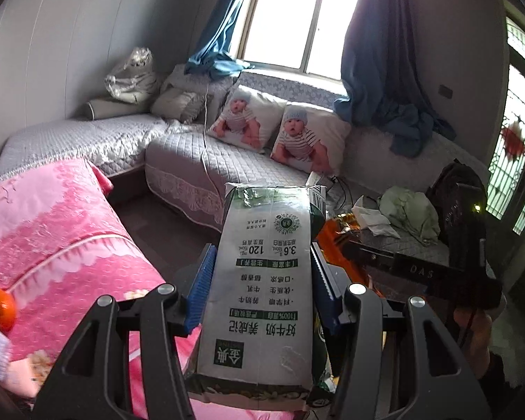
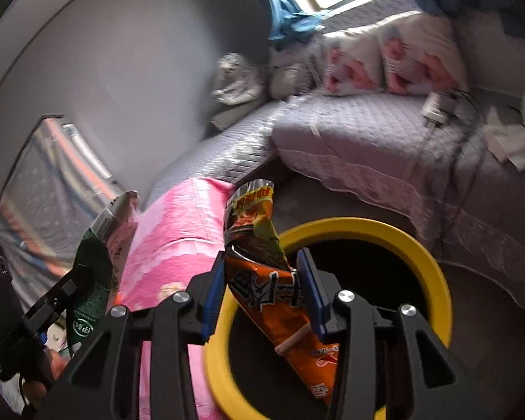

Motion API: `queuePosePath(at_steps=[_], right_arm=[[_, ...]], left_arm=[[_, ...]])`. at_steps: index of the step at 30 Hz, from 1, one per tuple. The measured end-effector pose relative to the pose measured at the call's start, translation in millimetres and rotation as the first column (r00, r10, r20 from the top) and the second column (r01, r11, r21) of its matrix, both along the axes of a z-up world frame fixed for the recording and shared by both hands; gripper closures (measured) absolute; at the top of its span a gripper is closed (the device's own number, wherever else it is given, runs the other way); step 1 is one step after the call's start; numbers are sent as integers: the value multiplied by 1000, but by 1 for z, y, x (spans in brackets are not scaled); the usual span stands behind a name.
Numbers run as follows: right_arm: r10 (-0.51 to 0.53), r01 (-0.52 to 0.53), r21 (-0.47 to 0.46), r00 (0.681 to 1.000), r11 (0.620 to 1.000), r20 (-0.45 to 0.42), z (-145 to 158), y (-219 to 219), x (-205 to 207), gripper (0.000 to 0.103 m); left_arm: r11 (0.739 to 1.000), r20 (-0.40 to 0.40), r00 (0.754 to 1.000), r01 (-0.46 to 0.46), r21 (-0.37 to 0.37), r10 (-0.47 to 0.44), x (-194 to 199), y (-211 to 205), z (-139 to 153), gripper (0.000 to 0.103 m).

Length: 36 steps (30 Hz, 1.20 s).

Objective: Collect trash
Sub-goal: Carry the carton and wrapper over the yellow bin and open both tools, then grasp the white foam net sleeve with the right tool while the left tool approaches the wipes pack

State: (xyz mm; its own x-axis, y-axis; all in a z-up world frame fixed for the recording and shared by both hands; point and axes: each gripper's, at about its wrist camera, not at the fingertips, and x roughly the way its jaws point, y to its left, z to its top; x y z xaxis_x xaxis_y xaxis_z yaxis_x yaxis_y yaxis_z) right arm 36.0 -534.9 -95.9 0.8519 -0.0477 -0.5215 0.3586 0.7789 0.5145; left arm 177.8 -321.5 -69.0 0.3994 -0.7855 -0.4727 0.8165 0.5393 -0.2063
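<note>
Right gripper [image 2: 262,292] clamps orange snack wrapper [image 2: 262,280] above yellow-rimmed bin [image 2: 434,262]. Pink cloth [image 2: 178,241] left of bin. Left gripper [image 2: 52,301] at near left grips green carton [image 2: 91,280]. Grey sofa [image 2: 367,140] beyond.

The milk carton [image 1: 262,287] sits between the left gripper's [image 1: 260,273] pads, the snack wrapper [image 2: 262,280] between the right gripper's [image 2: 266,287]. Under and just ahead of the right tongs stands the bin [image 2: 434,266]. Left of both lies the quilt [image 1: 52,231]. Beyond is the sofa [image 1: 178,150], with 2 pillows [image 1: 280,129] at its back.
</note>
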Motion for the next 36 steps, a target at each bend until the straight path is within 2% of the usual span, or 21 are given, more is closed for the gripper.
queuePosePath(at_steps=[11, 14, 16, 18, 20, 25, 26, 28, 30, 31, 32, 35, 36], right_arm=[[-63, 73, 103, 993, 992, -98, -34, -27, -3, 64], [-60, 75, 118, 990, 990, -127, -42, -30, -2, 63], [-71, 87, 120, 989, 989, -130, -43, -31, -3, 61], [-76, 92, 120, 989, 989, -129, -43, -32, -3, 57], [-96, 110, 111, 988, 988, -125, -40, -32, -5, 49], [-144, 148, 46, 986, 988, -78, -23, -27, -17, 46], [-149, 152, 34, 987, 988, -62, -19, -25, -19, 40], [-148, 149, 17, 989, 989, -29, -12, -21, -23, 38], [-124, 124, -5, 992, 992, 21, -3, -13, -28, 36], [-112, 113, -20, 993, 993, 43, 1, -8, -29, 32], [-97, 100, -34, 993, 994, 65, 4, -3, -30, 28], [-33, 40, -59, 993, 997, 113, 15, 12, -26, 26], [-6, 14, -62, 992, 998, 126, 18, 18, -23, 26]], left_arm=[[999, -68, 998, -10, 40, 12, 13, -56, -30, 53], [1000, -110, 994, -14, 21, 16, 18, -56, -36, 51], [1000, -139, 990, -29, -4, 28, 21, -52, -37, 28], [998, -142, 989, -50, -28, 46, 24, -46, -36, 23], [998, -147, 988, -52, -39, 46, 25, -42, -34, 21], [984, -131, 984, -133, -120, 117, 24, -10, -21, 11], [977, -124, 982, -158, -143, 141, 24, -1, -16, 11], [957, -119, 974, -214, -196, 193, 23, 20, -3, 10], [927, -120, 963, -266, -266, 241, 22, 46, 14, 10], [911, -119, 958, -284, -299, 260, 21, 59, 22, 9], [892, -116, 953, -303, -334, 280, 20, 71, 31, 9], [812, -76, 916, -385, -439, 394, 8, 117, 61, 8], [793, -61, 905, -400, -460, 422, 4, 127, 68, 8]])
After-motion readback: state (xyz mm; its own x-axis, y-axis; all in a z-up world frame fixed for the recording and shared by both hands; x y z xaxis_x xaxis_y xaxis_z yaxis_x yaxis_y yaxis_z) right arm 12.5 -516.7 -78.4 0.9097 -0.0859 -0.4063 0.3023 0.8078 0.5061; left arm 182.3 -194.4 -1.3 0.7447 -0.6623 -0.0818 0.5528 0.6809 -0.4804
